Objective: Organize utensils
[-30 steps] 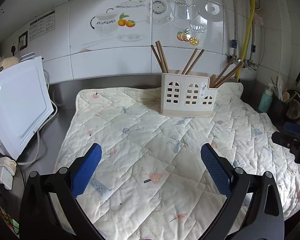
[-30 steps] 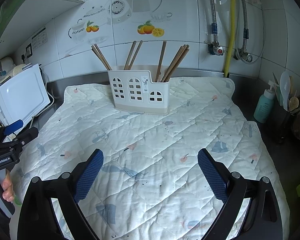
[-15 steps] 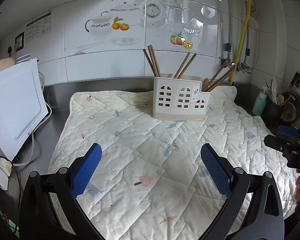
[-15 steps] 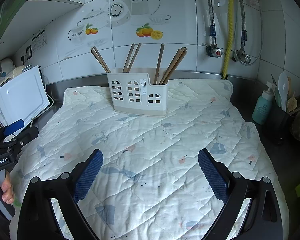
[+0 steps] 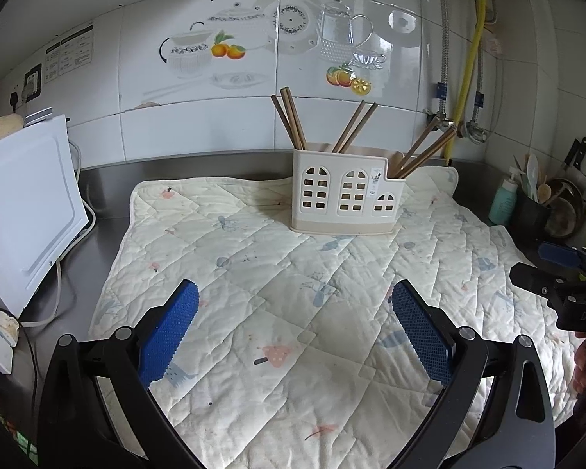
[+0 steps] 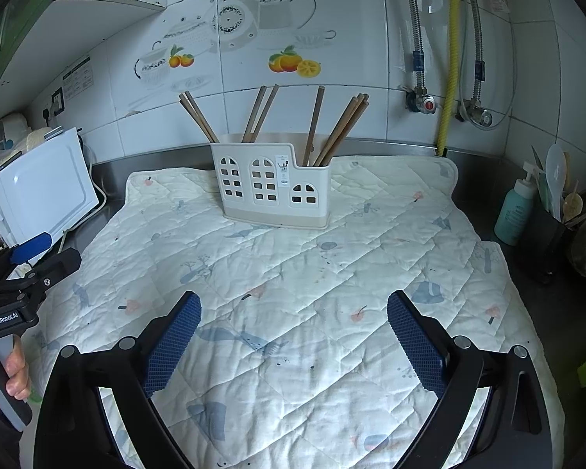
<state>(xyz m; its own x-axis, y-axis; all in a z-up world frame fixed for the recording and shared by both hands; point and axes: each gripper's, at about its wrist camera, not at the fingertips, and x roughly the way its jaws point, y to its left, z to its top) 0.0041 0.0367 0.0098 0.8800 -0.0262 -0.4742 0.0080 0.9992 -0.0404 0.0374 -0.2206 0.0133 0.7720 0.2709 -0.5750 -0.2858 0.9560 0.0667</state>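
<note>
A cream utensil holder (image 5: 343, 191) (image 6: 273, 187) with window cut-outs stands at the back of a quilted mat (image 5: 293, 293) (image 6: 293, 273). Several brown wooden chopsticks (image 5: 291, 123) (image 6: 338, 129) lean in its compartments. My left gripper (image 5: 293, 320) hovers open over the mat's near part, nothing between its blue pads. My right gripper (image 6: 293, 328) is likewise open and empty, well short of the holder. Each gripper shows at the edge of the other's view: the right gripper (image 5: 558, 273) and the left gripper (image 6: 31, 262), held by a hand (image 6: 8, 375).
A white appliance (image 5: 23, 203) (image 6: 43, 183) with cables stands left of the mat on the steel counter (image 5: 101, 179). At the right are a teal bottle (image 6: 513, 211), a dark pot of utensils (image 6: 554, 211) and wall pipes (image 6: 449, 58).
Both grippers have drawn back a little from the holder, which looks smaller and farther; the left view has shifted so the holder sits more central. Jaws stay open.
</note>
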